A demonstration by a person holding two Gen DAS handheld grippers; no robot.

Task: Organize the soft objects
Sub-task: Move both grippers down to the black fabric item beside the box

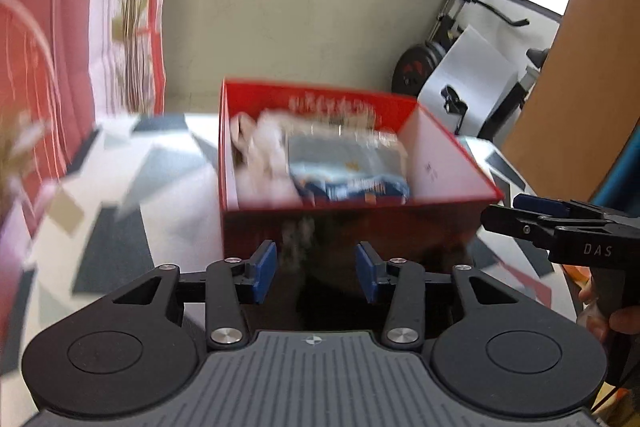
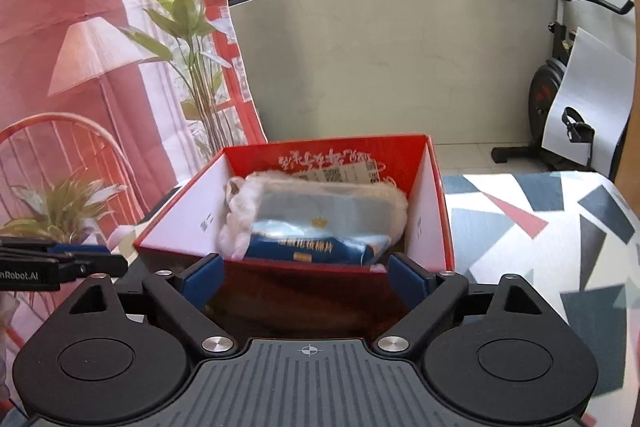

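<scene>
A red open box (image 1: 360, 227) (image 2: 426, 219) stands on the patterned table, just ahead of both grippers. Inside lie a white fluffy soft item (image 1: 264, 147) (image 2: 244, 211) and, on top of it, a blue-and-silver soft pack (image 1: 352, 171) (image 2: 320, 239). My left gripper (image 1: 316, 267) sits in front of the box's near wall, its jaws apart with nothing between them. My right gripper (image 2: 306, 275) is at the near rim with its jaws spread wide and empty. It also shows as the right gripper (image 1: 520, 215) by the box's right corner. The left gripper (image 2: 92, 259) appears at that view's left edge.
A tablecloth with grey, blue and red triangles (image 2: 540, 227) covers the table to the right of the box. A printed red backdrop (image 2: 60, 7) and a small plant (image 2: 60, 211) stand on the left. An exercise bike (image 2: 560, 99) is at the back right. A wooden panel (image 1: 560, 87) rises at right.
</scene>
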